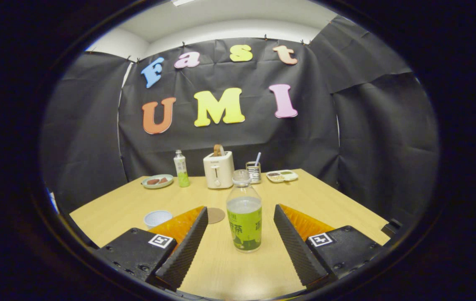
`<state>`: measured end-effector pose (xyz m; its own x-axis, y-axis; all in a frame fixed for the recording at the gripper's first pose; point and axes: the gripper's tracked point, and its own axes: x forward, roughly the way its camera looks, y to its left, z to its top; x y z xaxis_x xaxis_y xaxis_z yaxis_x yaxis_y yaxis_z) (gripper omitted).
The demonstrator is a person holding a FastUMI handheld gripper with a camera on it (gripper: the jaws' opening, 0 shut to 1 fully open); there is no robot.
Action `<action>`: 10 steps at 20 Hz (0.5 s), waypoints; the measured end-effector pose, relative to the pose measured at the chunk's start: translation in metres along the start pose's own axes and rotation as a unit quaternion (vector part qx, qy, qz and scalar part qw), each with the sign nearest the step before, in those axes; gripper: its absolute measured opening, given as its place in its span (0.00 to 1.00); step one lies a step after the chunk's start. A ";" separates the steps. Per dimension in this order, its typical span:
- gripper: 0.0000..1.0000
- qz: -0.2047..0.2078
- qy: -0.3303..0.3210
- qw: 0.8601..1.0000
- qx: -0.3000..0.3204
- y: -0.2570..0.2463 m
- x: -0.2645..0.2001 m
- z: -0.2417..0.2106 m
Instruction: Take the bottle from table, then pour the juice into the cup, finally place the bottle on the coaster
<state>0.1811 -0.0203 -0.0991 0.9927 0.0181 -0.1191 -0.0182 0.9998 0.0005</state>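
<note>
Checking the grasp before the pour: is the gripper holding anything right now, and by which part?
Nothing is held. The gripper is open, its fingers standing apart on either side of the clear plastic bottle with the green label, which stands upright on the wooden table, untouched.

The camera rides on the gripper [240, 214], low over the table [325, 200] and close to it, looking level along the spread fingers toward the booth's back wall at 12 o'clock, with a bottle [244, 213] near between the fingers.
</note>
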 end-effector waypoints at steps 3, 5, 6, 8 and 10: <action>1.00 -0.005 0.025 1.000 -0.011 0.000 0.027 -0.014; 1.00 -0.006 0.034 0.999 -0.012 0.000 0.045 -0.017; 1.00 -0.009 0.037 0.999 -0.013 -0.002 0.053 -0.019; 1.00 -0.012 0.045 0.999 -0.012 -0.003 0.069 -0.021; 1.00 -0.001 0.045 0.999 -0.005 -0.002 0.082 -0.020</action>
<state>0.2599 -0.0208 -0.1290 0.9779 0.0149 -0.2087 -0.0172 0.9998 -0.0093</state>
